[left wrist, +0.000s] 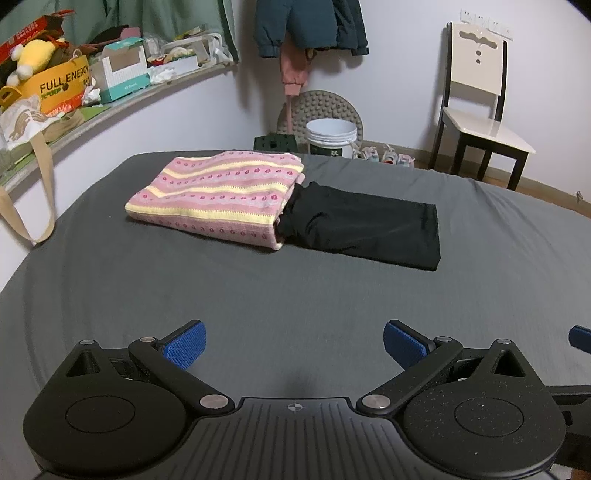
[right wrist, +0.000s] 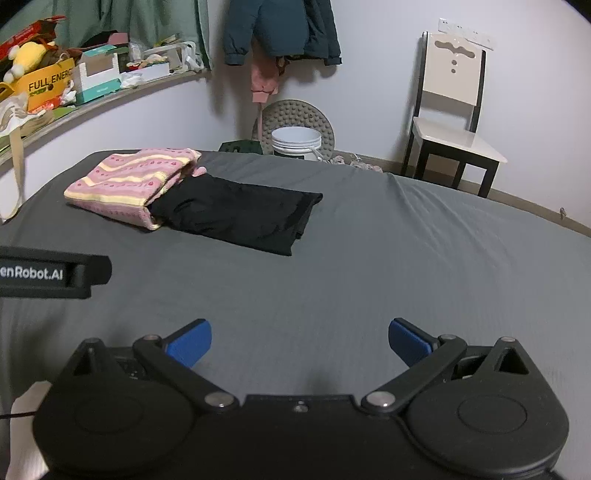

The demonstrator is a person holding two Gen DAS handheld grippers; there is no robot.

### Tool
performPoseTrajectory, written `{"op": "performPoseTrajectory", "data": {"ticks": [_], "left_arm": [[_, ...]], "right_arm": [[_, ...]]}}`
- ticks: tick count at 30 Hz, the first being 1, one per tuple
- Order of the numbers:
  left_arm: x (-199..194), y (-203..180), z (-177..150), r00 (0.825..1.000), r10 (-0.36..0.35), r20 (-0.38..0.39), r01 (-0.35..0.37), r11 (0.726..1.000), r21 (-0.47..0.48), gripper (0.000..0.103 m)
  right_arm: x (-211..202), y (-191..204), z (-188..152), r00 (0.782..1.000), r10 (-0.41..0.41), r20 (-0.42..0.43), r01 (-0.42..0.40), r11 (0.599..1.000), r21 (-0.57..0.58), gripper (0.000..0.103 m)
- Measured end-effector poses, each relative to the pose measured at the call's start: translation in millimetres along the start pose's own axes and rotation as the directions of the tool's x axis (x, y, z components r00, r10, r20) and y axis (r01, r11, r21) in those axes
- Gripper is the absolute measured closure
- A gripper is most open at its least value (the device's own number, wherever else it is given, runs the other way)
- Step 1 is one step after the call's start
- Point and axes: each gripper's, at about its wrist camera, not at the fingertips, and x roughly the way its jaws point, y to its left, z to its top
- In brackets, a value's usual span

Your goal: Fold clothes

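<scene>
A folded pink and yellow striped sweater (left wrist: pixel 218 194) (right wrist: pixel 129 181) lies on the grey bed (left wrist: pixel 295 295) (right wrist: pixel 369 258), towards its far left. A folded black garment (left wrist: pixel 362 229) (right wrist: pixel 240 214) lies right beside it, its left end tucked against the sweater's edge. My left gripper (left wrist: pixel 293 345) hovers open over bare sheet, well short of both clothes. My right gripper (right wrist: pixel 299 341) is open too, nothing between its blue pads, and also short of the clothes. The left gripper's body (right wrist: pixel 51 275) shows at the left edge of the right wrist view.
A cluttered shelf (left wrist: pixel 74 85) runs along the left wall, a tote bag strap (left wrist: pixel 40 184) hanging from it. Behind the bed stand a white bucket (left wrist: pixel 330 136), a round grey mat, a chair (left wrist: pixel 480 110) and hanging jackets (left wrist: pixel 306 26). Bare sheet fills the right side.
</scene>
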Motion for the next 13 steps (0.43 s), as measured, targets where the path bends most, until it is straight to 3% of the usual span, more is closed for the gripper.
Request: {"op": "performPoseTrajectory", "data": {"ticks": [13], "left_arm": [[2.4, -1.6, 0.3, 1.0, 0.005, -0.011, -0.005, 1.0, 0.01, 0.0]], "right_arm": [[1.4, -2.8, -0.1, 1.0, -0.003, -0.01, 0.003, 1.0, 0.008, 0.0]]}}
